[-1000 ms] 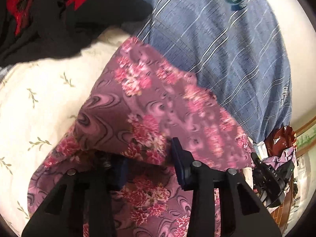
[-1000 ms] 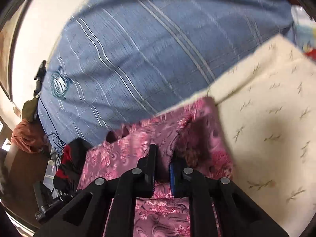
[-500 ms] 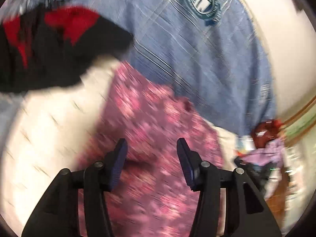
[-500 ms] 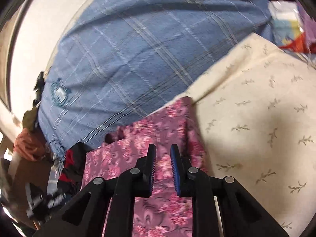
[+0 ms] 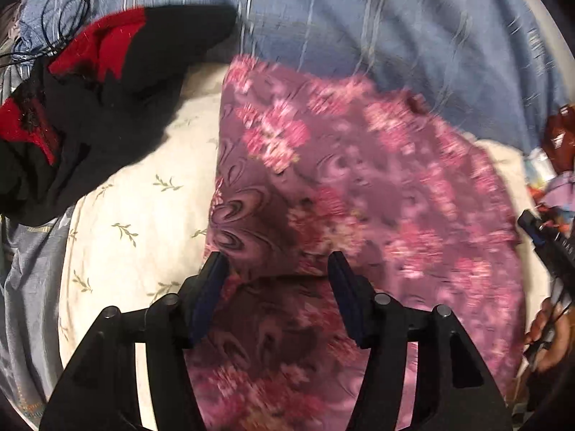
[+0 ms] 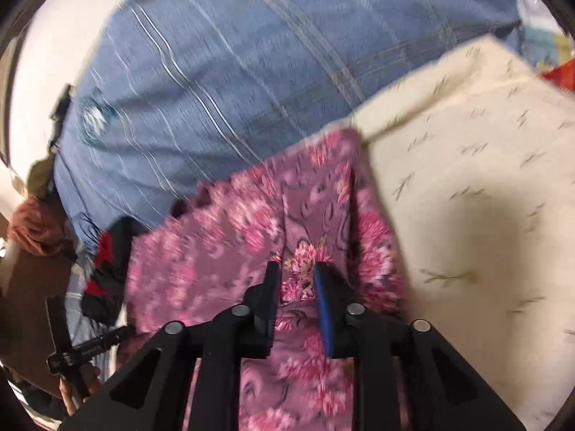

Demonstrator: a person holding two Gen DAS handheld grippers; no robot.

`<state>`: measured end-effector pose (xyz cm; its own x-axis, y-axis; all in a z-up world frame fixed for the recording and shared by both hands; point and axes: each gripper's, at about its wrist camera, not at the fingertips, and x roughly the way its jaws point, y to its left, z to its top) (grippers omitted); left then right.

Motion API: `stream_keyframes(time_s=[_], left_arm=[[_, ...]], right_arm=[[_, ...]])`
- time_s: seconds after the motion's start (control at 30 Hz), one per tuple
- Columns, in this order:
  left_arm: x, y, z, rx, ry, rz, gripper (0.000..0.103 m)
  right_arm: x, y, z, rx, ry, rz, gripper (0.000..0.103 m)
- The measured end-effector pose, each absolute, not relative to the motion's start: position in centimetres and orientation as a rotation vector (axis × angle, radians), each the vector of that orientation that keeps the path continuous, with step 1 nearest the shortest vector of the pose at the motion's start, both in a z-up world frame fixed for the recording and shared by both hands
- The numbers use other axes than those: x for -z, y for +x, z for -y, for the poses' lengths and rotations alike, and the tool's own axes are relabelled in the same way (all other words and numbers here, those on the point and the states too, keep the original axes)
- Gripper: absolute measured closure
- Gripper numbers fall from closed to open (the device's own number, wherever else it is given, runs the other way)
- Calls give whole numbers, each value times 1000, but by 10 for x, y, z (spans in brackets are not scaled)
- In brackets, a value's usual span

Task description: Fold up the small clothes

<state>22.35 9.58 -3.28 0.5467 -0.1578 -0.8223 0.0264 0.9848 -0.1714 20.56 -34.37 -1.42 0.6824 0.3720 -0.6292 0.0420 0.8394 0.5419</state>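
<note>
The left gripper [image 5: 276, 269] is pointing steeply down over the purple floral garment [image 5: 359, 186], its jaws standing well apart after just opening, with a raised fold of the cloth lying between them but no pad pressing on it. The right gripper [image 6: 294, 280] is tilting down more gently over the same garment [image 6: 222, 262]; its jaws have just been opening too and are now parted by a narrow gap, released, with the flowered fabric showing behind the gap. The garment is lying on the cream leaf-print sheet [image 5: 136, 215], its far edge against the blue striped cloth [image 5: 359, 28], beside a black and red garment [image 5: 107, 72]. Both views are smearing with motion blur, so the folds are hard to read. At the left view's right edge, the other gripper and the fingers of the person's hand [image 5: 546, 337] are cut off. A second ago both grippers were clamping the fabric; now it is lying free of both
</note>
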Motion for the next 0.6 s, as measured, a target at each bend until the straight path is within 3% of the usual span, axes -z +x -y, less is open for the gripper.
stream_keyframes(time_s=[0.07, 0.13, 0.2, 0.3, 0.47, 0.6], left_arm=[[33, 218, -96, 122, -145, -982, 38], [53, 222, -92, 88, -127, -1040, 37], [61, 221, -85, 47, -73, -1027, 37], [53, 209, -76, 50, -24, -1050, 37], [42, 163, -109, 91, -138, -1097, 37], [52, 120, -157, 69, -313, -1167, 37]], right_arm=[[6, 189, 350, -222, 555, -776, 75], [15, 180, 351, -224, 540, -814, 71], [40, 180, 349, -187, 508, -912, 75], [38, 170, 353, -188, 541, -889, 76], [21, 132, 366, -187, 531, -902, 60], [30, 80, 384, -172, 534, -938, 57]])
